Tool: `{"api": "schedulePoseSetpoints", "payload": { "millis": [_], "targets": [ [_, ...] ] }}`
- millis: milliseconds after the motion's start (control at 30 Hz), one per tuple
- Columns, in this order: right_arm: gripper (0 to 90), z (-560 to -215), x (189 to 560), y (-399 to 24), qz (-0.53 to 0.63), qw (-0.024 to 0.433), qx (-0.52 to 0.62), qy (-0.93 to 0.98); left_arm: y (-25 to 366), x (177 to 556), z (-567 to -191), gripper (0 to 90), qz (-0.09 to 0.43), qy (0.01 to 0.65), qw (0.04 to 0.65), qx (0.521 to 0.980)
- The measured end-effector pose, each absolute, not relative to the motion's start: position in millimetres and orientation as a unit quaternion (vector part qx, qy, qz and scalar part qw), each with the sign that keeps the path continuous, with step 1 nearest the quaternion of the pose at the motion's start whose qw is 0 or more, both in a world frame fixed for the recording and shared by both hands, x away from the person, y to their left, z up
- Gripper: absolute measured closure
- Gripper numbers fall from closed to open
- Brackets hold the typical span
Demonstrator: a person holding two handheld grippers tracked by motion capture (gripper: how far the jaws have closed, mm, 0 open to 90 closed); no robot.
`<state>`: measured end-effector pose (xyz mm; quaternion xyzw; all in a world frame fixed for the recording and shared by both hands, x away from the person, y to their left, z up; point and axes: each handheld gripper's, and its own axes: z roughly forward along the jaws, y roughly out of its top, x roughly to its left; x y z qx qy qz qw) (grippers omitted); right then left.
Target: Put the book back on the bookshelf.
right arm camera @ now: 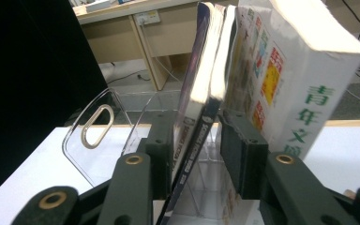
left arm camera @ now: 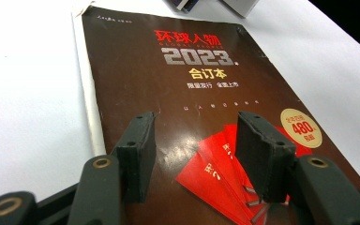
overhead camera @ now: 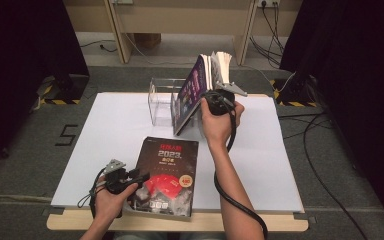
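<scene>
From where I stand, the work is filing magazines into the clear acrylic rack (overhead camera: 161,102) at the back of the white table sheet (overhead camera: 105,135). The thin dark-covered magazine (overhead camera: 189,95) stands in the rack, leaning left and back, its spine low between the jaws of the right gripper (overhead camera: 219,98). In the right gripper view those jaws stand apart: the left pad sits close against the cover, the right pad (right arm camera: 236,157) has a visible gap to the spine (right arm camera: 200,140), so I judge the hold released and the magazine resting on the rack and the thick white-spined volume (right arm camera: 300,84) beside it. No earlier look is offered, so I say no more of that.

The left gripper (overhead camera: 130,179) hovers low over the near edge of the thick brown-covered bound magazine volume (overhead camera: 167,172), which lies flat at the front of the table. Its jaws are wide open and hold nothing; the cover shows between the pads (left arm camera: 262,159).

This volume looks heavy and glossy, likely slippery, with a soft cover that will sag if lifted by one corner. I would take it at the spine edge (left arm camera: 91,93), deep in the jaws, pinching the whole block. The leaning magazine is floppy and could slide or topple.
</scene>
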<state>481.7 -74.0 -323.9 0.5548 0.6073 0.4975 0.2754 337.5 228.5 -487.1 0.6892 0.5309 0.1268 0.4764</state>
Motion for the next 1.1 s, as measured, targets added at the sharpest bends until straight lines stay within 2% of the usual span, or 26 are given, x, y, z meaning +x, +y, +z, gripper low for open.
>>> {"api": "schedulePoseSetpoints", "payload": {
  "millis": [600, 1100],
  "targets": [
    [67.9, -322.6, 512.9, -60.7, 0.466, 0.273, 0.574, 0.616, 230.0, 338.1, -486.2, 47.4, 0.127, 0.531, 0.477, 0.689],
    [72.0, -314.9, 516.0, -42.6, 0.459, 0.286, 0.554, 0.633, 230.0, 338.7, -486.4, 47.4, 0.127, 0.531, 0.476, 0.69]
  ]
}}
